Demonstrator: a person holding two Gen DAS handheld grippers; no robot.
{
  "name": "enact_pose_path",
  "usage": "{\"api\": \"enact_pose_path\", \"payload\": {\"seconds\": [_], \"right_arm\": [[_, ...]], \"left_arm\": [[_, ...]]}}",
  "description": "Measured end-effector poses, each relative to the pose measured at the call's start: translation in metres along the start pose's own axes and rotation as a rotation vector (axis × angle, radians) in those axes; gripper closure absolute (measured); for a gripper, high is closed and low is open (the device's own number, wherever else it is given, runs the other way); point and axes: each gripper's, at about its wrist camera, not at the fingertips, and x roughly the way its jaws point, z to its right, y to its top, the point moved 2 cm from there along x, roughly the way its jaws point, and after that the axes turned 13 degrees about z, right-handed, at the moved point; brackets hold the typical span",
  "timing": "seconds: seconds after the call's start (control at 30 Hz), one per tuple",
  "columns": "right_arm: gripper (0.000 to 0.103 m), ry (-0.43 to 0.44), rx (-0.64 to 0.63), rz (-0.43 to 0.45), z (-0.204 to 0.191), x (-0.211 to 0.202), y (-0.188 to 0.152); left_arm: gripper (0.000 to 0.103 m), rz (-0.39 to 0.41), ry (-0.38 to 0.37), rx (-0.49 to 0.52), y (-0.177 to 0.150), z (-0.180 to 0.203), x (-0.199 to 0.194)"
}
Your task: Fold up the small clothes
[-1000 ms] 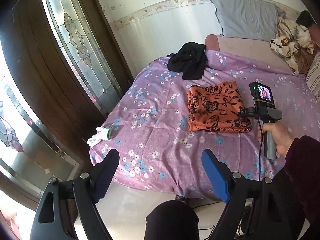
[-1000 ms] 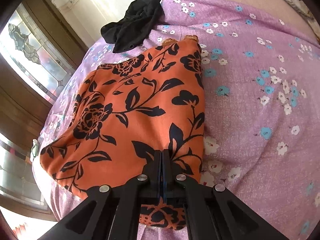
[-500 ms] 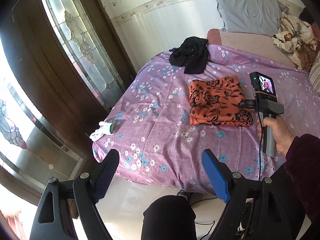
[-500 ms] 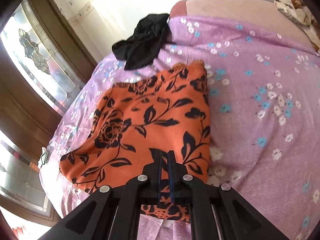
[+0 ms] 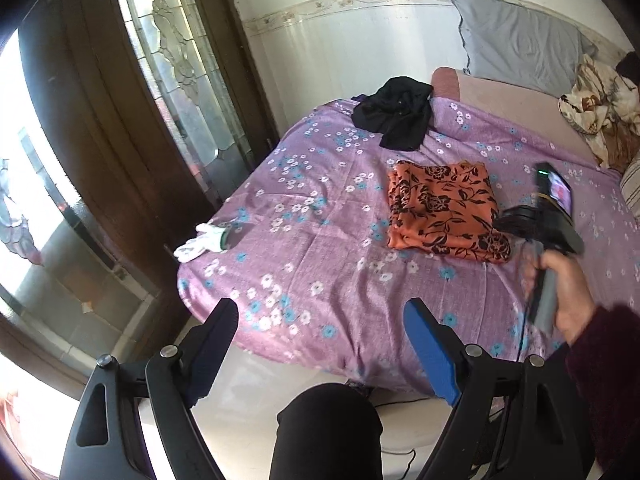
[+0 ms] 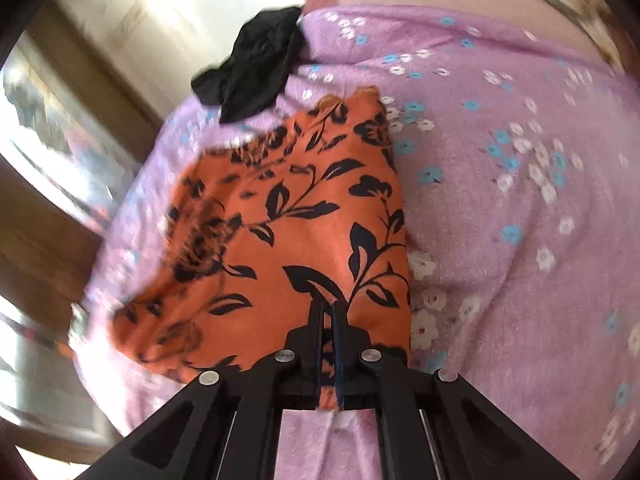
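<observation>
An orange cloth with black flowers (image 5: 440,208) lies folded flat on the purple flowered bedsheet (image 5: 320,248). In the right wrist view the orange cloth (image 6: 280,240) fills the middle. My right gripper (image 6: 327,306) hovers over its near edge, jaws parted by a narrow slit and pressing on nothing. In the left wrist view a hand (image 5: 568,292) holds the right gripper (image 5: 504,220) at the cloth's right edge. My left gripper (image 5: 320,308) is open and empty over the bed's near edge. A crumpled black garment (image 5: 396,118) (image 6: 256,76) lies at the far side.
A white glove (image 5: 202,240) lies at the bed's left corner. A dark wooden door with patterned glass (image 5: 180,80) stands at the left. A grey pillow (image 5: 520,48) and a patterned blanket (image 5: 596,100) sit at the far right. The person's knee (image 5: 328,428) is below.
The right gripper, shut on the orange cloth's near edge a second ago, has parted to a slit and pulled back from it. The left gripper's view has shifted slightly.
</observation>
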Motion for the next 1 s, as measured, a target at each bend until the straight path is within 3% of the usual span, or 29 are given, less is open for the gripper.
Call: {"api": "enact_pose_path", "payload": {"seconds": [0.13,0.27,0.33,0.43,0.53,0.6,0.63,0.67,0.73,0.83,1.0], "right_arm": [[0.095,0.112,0.222,-0.022,0.033,-0.020,-0.009],[0.095,0.187,0.243,-0.057,0.071,-0.031,-0.009],[0.095,0.184,0.310,-0.045,0.106,-0.035,-0.008],[0.094,0.197,0.478,-0.098,0.152,-0.033,-0.008],[0.092,0.224,0.517,-0.060,0.173,-0.035,-0.003],[0.073,0.254,0.546,-0.061,0.175,-0.029,0.003],[0.038,0.275,0.560,-0.059,0.173,-0.026,0.005],[0.019,0.304,0.555,-0.038,0.167,-0.027,0.011],[0.019,0.346,0.500,0.018,0.150,-0.030,0.022],[0.019,0.389,0.422,-0.005,0.122,-0.019,0.032],[0.019,0.373,0.424,-0.073,0.110,0.015,0.036]], "left_arm": [[0.018,-0.011,-0.023,-0.004,0.010,0.011,0.041],[0.018,-0.038,-0.071,-0.054,0.017,0.018,0.085],[0.016,-0.067,-0.091,-0.106,0.019,0.019,0.119],[0.016,-0.126,-0.113,-0.204,0.017,0.017,0.169],[0.016,-0.172,-0.121,-0.267,0.012,0.021,0.212],[0.016,-0.189,-0.132,-0.280,0.013,0.027,0.234],[0.016,-0.199,-0.147,-0.283,0.014,0.034,0.248],[0.016,-0.207,-0.170,-0.283,0.016,0.042,0.260],[0.016,-0.210,-0.217,-0.267,0.019,0.057,0.278],[0.016,-0.221,-0.274,-0.236,0.024,0.076,0.309],[0.016,-0.283,-0.353,-0.350,0.026,0.070,0.361]]}}
